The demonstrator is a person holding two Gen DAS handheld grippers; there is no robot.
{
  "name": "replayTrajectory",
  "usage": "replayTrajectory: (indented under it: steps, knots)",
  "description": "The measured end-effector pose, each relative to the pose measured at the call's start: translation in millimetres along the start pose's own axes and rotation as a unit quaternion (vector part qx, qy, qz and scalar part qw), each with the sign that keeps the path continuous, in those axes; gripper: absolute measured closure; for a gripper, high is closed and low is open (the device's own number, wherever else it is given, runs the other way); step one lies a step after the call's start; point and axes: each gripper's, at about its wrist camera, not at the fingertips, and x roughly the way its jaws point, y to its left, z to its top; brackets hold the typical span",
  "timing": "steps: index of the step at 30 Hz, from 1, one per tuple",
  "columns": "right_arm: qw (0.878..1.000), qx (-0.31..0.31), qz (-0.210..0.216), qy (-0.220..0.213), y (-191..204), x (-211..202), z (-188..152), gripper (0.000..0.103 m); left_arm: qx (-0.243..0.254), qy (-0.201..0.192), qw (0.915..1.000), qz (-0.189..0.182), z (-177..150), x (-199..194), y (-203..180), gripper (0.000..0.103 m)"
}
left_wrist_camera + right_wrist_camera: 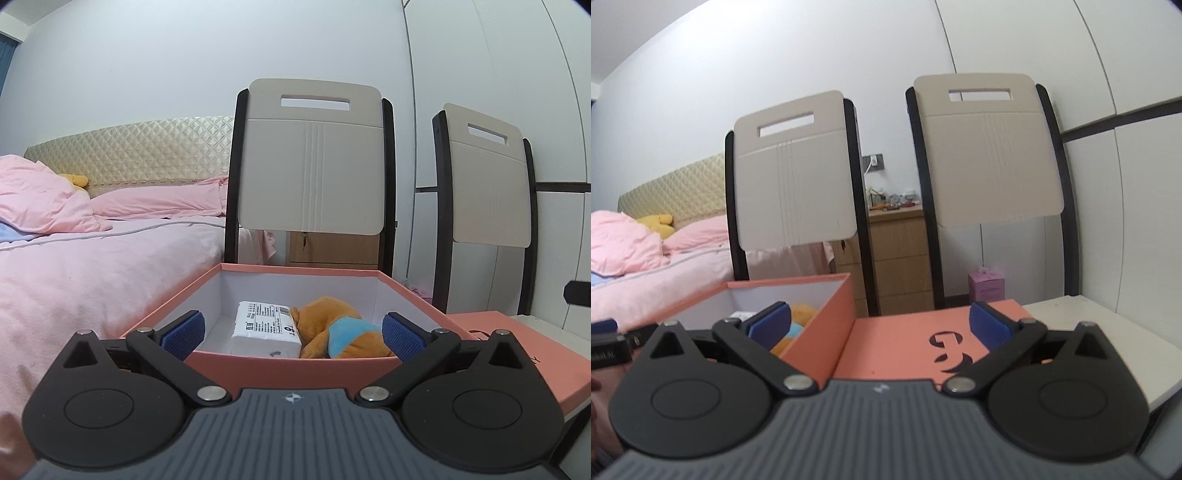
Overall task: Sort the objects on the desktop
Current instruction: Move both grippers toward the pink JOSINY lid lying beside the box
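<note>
Left gripper [293, 334]: spread wide, empty, poised at near wall of open orange box [295, 371]. Inside box: white tissue pack [264, 328] lying flat, orange plush toy [332, 332] with blue patch touching its right side. Right gripper [881, 325]: spread wide, empty, over orange lid [897, 347] lying flat on white surface [1108, 332], just right of box. Two folding chairs [310, 155] upright behind; pink bed [92, 266] at left.
</note>
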Motion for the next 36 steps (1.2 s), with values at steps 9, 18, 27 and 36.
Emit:
replayTrajectory:
  steps: [9,18,27,36]
  knots:
    - [1.000,0.000,0.000,0.007,-0.1,2.0,-1.1,0.000,-0.006,-0.001,1.0000,0.004,0.2,0.3,1.9,0.000]
    - [1.000,0.002,-0.001,0.012,-0.1,1.4,-3.1,0.000,-0.011,0.005,0.9999,0.001,-2.4,3.8,1.1,0.000]
    - [1.000,0.012,0.003,0.009,-3.0,-0.8,-0.4,0.000,-0.025,0.005,0.9997,0.004,-4.4,4.3,1.3,0.000]
    - [0.999,0.027,0.019,0.017,-6.5,-0.6,5.5,0.000,-0.128,0.002,0.9916,-0.018,-3.4,-15.5,-1.9,0.000]
